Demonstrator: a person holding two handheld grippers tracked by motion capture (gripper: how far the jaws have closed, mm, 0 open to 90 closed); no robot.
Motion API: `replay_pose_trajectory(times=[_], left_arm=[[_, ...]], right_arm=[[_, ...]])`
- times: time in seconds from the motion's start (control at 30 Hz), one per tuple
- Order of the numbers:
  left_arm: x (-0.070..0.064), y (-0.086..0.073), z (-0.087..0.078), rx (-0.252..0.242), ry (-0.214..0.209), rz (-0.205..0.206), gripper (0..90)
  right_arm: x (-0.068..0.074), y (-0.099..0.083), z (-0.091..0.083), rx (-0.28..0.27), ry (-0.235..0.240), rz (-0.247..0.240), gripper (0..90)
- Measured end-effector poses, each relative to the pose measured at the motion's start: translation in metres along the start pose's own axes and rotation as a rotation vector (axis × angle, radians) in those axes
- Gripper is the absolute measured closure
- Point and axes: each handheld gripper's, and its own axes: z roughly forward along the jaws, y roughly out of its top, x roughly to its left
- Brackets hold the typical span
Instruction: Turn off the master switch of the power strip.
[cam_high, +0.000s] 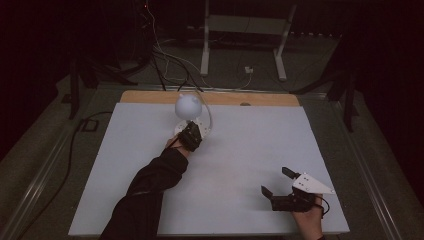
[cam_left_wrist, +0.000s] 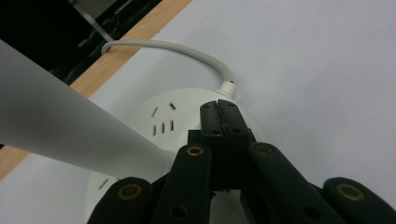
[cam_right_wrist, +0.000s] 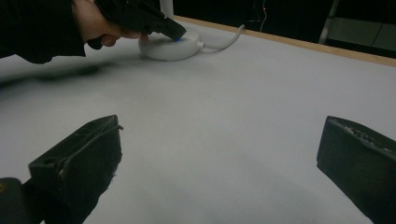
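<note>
No writing is showing anywhere on the white lamp base (cam_left_wrist: 163, 121) sitting at the far left of the table (cam_high: 250, 150). The left gripper (cam_left_wrist: 219, 109) is pressing its closed jaws onto that base; its own view is revealing socket slots, the right gripper view a blue glow. The right gripper (cam_high: 276, 181) is resting near right, jaws gaping wide, gripping nothing
</note>
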Motion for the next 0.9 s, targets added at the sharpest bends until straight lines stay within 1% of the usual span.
replay_pose_trajectory(times=[0.1,0.2,0.27,0.3,0.37,0.4,0.47,0.5,0.57,0.6,0.63,0.8,0.9], left_arm=[[0.0013,0.0028,0.0002,0.02,-0.013,0.02,90.0],[0.0039,0.0057,0.0012,0.048,-0.038,0.03,90.0],[0.0039,0.0073,0.0013,0.058,-0.037,0.052,90.0],[0.004,0.0079,0.0013,0.063,-0.037,0.047,90.0],[0.0029,0.0083,0.0013,0.064,-0.031,0.06,90.0],[0.0029,0.0078,0.0013,0.061,-0.03,0.051,90.0],[0.0033,0.0081,0.001,0.064,-0.032,0.048,90.0],[0.0028,0.0085,0.0012,0.065,-0.029,0.057,90.0],[0.002,0.0097,0.0015,0.073,-0.023,0.059,90.0],[0.0019,0.0093,0.0016,0.068,-0.022,0.063,90.0],[0.0024,0.009,0.0016,0.065,-0.024,0.059,90.0],[0.0011,0.0087,0.0019,0.06,-0.014,0.073,90.0],[0.0023,0.0073,0.0021,0.049,-0.017,0.05,90.0]], right_arm=[[-0.0001,-0.0001,0.0001,0.0,0.001,0.0,0.0],[0.0,-0.0001,0.0002,0.0,0.001,0.001,0.0],[0.0,0.0001,0.0002,0.0,0.001,0.0,0.0],[0.0001,0.0002,0.0,-0.001,0.002,-0.002,0.0],[-0.0001,0.0001,-0.0001,0.0,-0.001,0.0,0.0],[-0.0001,0.0001,-0.0001,0.0,-0.001,0.0,0.0],[-0.0003,-0.0002,0.0001,0.003,-0.002,0.0,0.0],[-0.0004,-0.0001,-0.0001,0.001,-0.002,-0.001,0.0],[-0.0006,-0.0001,-0.0001,0.001,-0.003,0.0,0.0],[-0.001,-0.0002,0.0001,0.0,-0.002,0.0,0.0],[-0.0011,-0.0002,0.0002,0.001,-0.002,0.001,0.0],[-0.0006,0.0,-0.0001,-0.001,-0.002,0.001,0.0],[-0.0011,-0.0002,0.0,0.0,-0.003,0.0,0.0]])
